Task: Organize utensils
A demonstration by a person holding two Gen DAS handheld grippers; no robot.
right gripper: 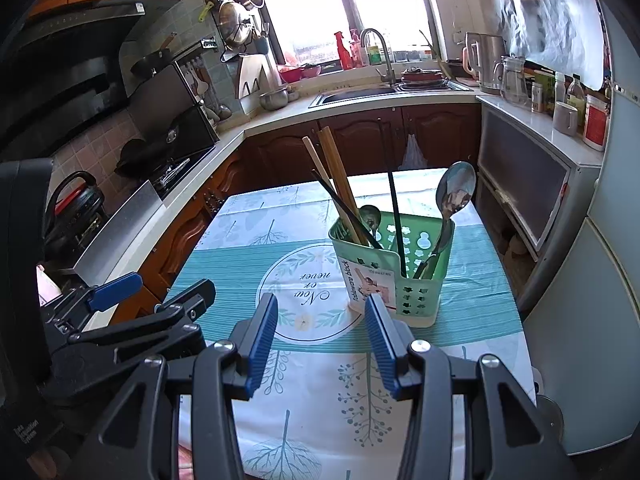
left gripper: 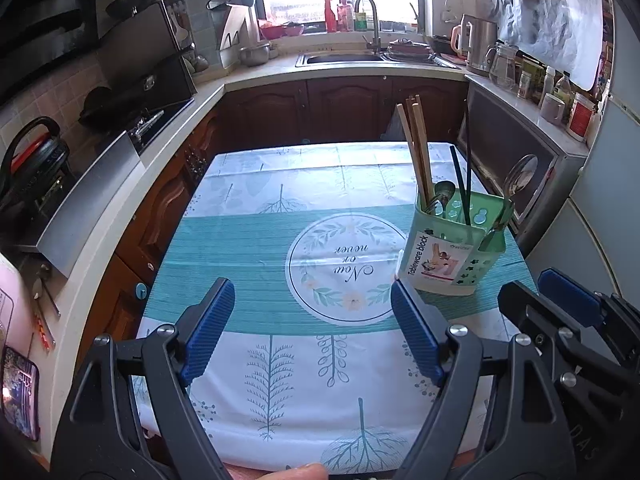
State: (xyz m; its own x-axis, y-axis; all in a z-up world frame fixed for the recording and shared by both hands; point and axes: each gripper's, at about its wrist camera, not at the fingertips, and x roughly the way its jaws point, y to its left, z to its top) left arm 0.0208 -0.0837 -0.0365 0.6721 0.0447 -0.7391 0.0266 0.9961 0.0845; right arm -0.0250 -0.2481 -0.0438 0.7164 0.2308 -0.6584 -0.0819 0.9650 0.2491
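A green plastic utensil holder (left gripper: 454, 248) (right gripper: 416, 280) stands on the right half of the table, with a "Tableware block" label on its front. Wooden chopsticks (left gripper: 418, 148) (right gripper: 334, 184), black chopsticks (left gripper: 460, 184) (right gripper: 394, 208) and metal spoons (left gripper: 520, 176) (right gripper: 456, 188) stick up out of it. My left gripper (left gripper: 312, 308) hovers open over the table's near half, nothing between its blue pads. My right gripper (right gripper: 322, 324) is open too, empty, just short of the holder. In each wrist view the other gripper shows at the side.
The table wears a teal and white cloth (left gripper: 248, 248) (right gripper: 240, 248) printed with trees. A stove with a pan (left gripper: 132, 116) lines the left counter, a sink (left gripper: 340, 58) sits at the back, a low cabinet (right gripper: 520, 184) stands close on the right.
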